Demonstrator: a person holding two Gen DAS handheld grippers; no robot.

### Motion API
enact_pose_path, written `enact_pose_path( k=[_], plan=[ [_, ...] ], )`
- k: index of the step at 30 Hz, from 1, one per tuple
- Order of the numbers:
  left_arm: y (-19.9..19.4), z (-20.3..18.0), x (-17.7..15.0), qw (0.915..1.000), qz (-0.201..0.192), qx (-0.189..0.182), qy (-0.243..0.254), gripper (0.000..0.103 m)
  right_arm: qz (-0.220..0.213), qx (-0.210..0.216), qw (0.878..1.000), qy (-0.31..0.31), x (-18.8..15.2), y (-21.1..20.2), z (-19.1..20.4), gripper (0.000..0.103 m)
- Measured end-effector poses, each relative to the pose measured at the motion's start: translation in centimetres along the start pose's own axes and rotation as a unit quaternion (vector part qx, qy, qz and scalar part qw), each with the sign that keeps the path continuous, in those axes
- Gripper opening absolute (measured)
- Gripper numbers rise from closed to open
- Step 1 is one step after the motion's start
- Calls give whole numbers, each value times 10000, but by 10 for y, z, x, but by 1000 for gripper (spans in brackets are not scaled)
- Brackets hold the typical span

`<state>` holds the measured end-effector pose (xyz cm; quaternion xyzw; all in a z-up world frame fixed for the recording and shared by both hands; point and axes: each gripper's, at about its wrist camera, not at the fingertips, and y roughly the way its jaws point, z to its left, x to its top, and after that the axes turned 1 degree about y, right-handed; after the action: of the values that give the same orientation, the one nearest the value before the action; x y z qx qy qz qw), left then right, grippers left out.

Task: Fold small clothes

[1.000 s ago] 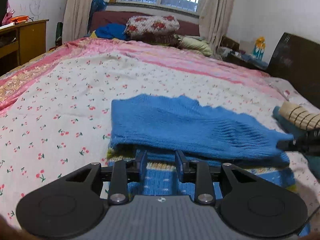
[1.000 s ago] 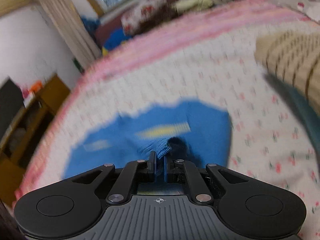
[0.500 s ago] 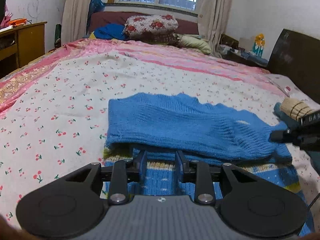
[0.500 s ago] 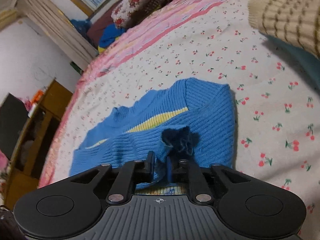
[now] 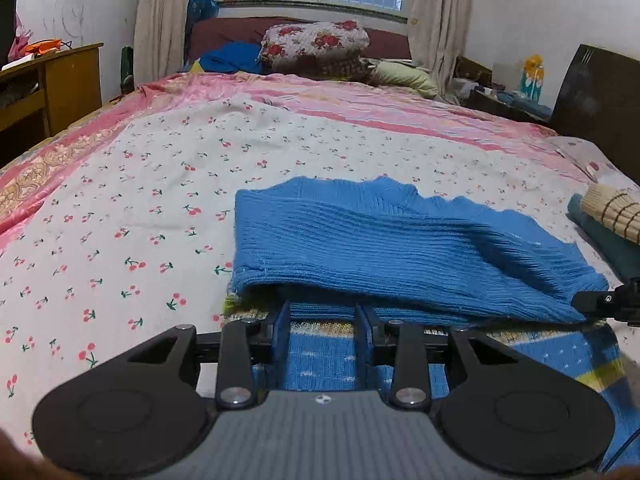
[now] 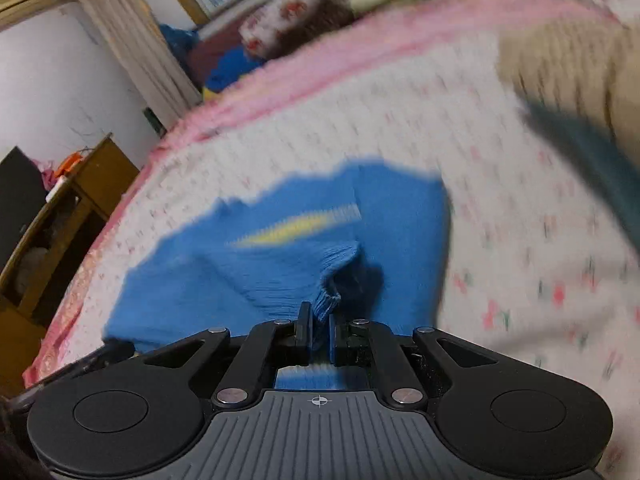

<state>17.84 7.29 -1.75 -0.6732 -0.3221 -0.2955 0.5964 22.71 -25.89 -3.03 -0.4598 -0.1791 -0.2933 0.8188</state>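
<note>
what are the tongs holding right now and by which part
The right tongs pinch the ribbed edge of the blue sweater at its folded-over corner. The left tongs stand open over the sweater, gripping nothing.

You are working over a bed (image 5: pixel 168 184) spread with a white sheet printed with small red cherries, edged by a pink satin cover (image 5: pixel 360 100) toward the far side. On the sheet lies a blue knitted sweater (image 5: pixel 380 240), its upper layer folded over a patterned lower part. To its right sits a small stack: a beige striped knit (image 5: pixel 612 208) on top of a dark teal garment (image 5: pixel 608 240). At the far end rest a floral pillow (image 5: pixel 316 40) and other bedding.
</note>
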Motion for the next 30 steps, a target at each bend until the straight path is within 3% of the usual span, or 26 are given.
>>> enact_pose_path(
  k=[7,12,16,24,30],
  plan=[
    [0,-7,5,9999,-48,-36,148,40,-70,15,9996,-268,17,-4,10,13],
    [-3,-11,10,9995,-105,-17,308,41,-244,-66,9993,-283,22,-13,11,36],
    [2,-14,13,9992,-83,33,397,41,-465,-96,9986,-241,30,-18,7,36],
    [13,-18,10,9984,100,77,549,43,-219,-501,9967,-592,33,14,11,36],
    [12,-15,7,9988,65,47,486,44,-201,-330,9938,-1038,32,9,24,36]
  ],
)
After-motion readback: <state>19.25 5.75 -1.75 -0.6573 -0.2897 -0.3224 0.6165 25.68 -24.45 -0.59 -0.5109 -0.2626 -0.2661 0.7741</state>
